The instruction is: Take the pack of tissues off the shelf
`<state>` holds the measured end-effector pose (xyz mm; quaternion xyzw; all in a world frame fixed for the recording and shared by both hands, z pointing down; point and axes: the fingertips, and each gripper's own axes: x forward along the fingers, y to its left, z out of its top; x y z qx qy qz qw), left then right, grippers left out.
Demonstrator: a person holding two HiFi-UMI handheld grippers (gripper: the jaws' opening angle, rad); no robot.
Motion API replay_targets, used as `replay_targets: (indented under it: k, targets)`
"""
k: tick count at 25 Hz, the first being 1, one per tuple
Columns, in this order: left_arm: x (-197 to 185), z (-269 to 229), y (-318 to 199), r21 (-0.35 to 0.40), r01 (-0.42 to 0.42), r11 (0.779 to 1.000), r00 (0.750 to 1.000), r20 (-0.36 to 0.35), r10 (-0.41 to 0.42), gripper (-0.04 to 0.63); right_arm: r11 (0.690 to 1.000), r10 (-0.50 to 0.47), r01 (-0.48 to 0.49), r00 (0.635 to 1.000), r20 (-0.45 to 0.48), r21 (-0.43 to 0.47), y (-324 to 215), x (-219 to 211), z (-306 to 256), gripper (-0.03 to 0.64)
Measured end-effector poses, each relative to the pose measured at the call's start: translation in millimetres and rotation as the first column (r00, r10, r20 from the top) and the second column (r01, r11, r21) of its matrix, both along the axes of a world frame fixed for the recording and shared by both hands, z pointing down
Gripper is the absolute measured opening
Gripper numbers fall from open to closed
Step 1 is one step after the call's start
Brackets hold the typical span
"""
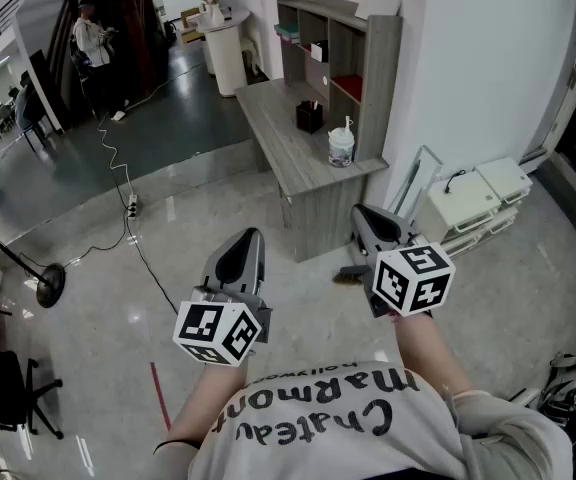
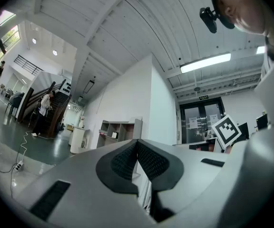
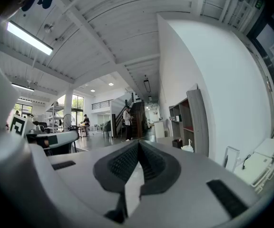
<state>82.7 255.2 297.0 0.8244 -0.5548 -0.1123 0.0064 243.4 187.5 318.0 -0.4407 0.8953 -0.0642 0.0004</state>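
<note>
A grey shelf unit (image 1: 343,53) stands on the back of a grey desk (image 1: 288,133) against the white wall. Its compartments hold a greenish flat item (image 1: 286,31), a small white and black item (image 1: 318,51) and something red (image 1: 346,86). I cannot tell which is the pack of tissues. My left gripper (image 1: 252,236) and right gripper (image 1: 359,213) hang side by side in front of the desk, well short of the shelf. Both are shut and empty. The shelf unit (image 2: 122,128) shows far off beyond my left gripper (image 2: 137,142), and the shelf unit (image 3: 188,122) also stands beyond my right gripper (image 3: 138,144).
A black pen holder (image 1: 309,117) and a white pump tub (image 1: 341,148) stand on the desk. White plastic drawers (image 1: 478,203) sit on the floor to the right. A cable and power strip (image 1: 131,206) cross the floor at left, near a stand's round base (image 1: 48,280). A person (image 1: 90,38) stands far back.
</note>
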Motion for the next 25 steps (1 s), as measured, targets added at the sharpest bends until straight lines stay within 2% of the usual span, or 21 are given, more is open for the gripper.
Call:
replay_targets:
  k: [10, 16, 22, 25]
  targets:
    - [-12.2, -4.4, 10.5, 0.004, -0.03, 1.0, 1.0, 0.009, 0.03, 0.017, 1.0, 0.03, -0.03, 0.999, 0.01, -0.003, 11.1, -8.8, 1.7, 0.006]
    - [-29.5, -5.3, 17.9, 0.013, -0.039, 0.999, 0.999, 0.008, 0.039, 0.017, 0.999, 0.04, -0.04, 0.998, 0.053, -0.003, 21.2, -22.6, 4.2, 0.008]
    - [-41.7, 20.6, 28.5, -0.023, -0.047, 0.999, 0.999, -0.022, 0.047, 0.017, 0.998, 0.039, -0.036, 0.997, 0.059, -0.057, 28.0, -36.0, 32.0, 0.008]
    - [-52.6, 24.5, 24.8, -0.014, -0.039, 0.999, 0.998, -0.056, 0.038, 0.017, 0.999, 0.011, -0.009, 0.999, 0.035, -0.053, 20.8, -49.1, 34.8, 0.008]
